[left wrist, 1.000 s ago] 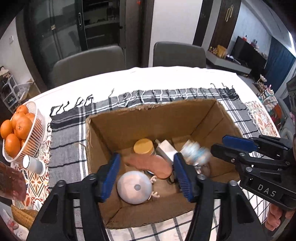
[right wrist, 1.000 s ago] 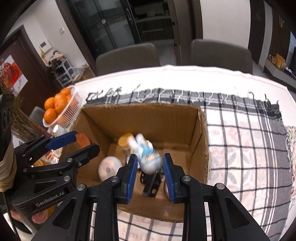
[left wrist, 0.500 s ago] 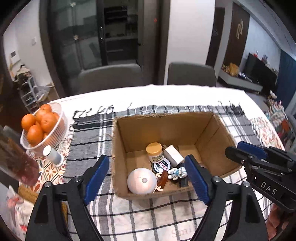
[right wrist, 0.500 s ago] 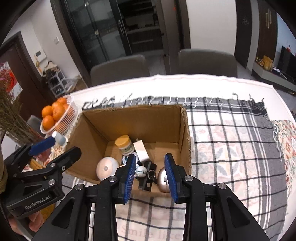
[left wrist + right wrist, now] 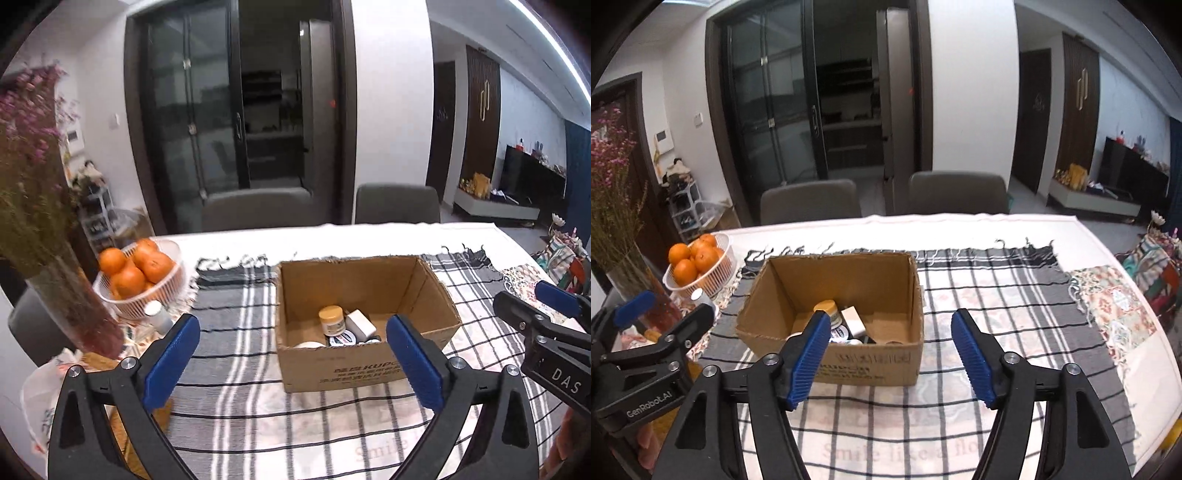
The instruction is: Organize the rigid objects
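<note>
An open cardboard box (image 5: 369,365) (image 5: 875,365) stands on the checked cloth in the middle of the table. Inside it I see a yellow-lidded jar (image 5: 331,317) (image 5: 827,308), a white block (image 5: 360,323) (image 5: 852,320) and other small items, mostly hidden by the front wall. My left gripper (image 5: 291,362) is open and empty, held back from the box on its near side. My right gripper (image 5: 891,356) is open and empty, also in front of the box. The right gripper shows at the right edge of the left wrist view (image 5: 546,314), the left gripper at the left of the right wrist view (image 5: 661,321).
A white basket of oranges (image 5: 138,269) (image 5: 698,264) stands left of the box. A glass vase of dried flowers (image 5: 70,306) and a small white bottle (image 5: 157,314) stand at the table's left edge. Two grey chairs (image 5: 812,201) stand behind the table. A patterned cloth (image 5: 1115,299) lies on the right.
Both grippers have pulled up and back from inside the box. The right gripper let go of a blue-and-white figure into the box and has opened wide. The left jaws have opened wider.
</note>
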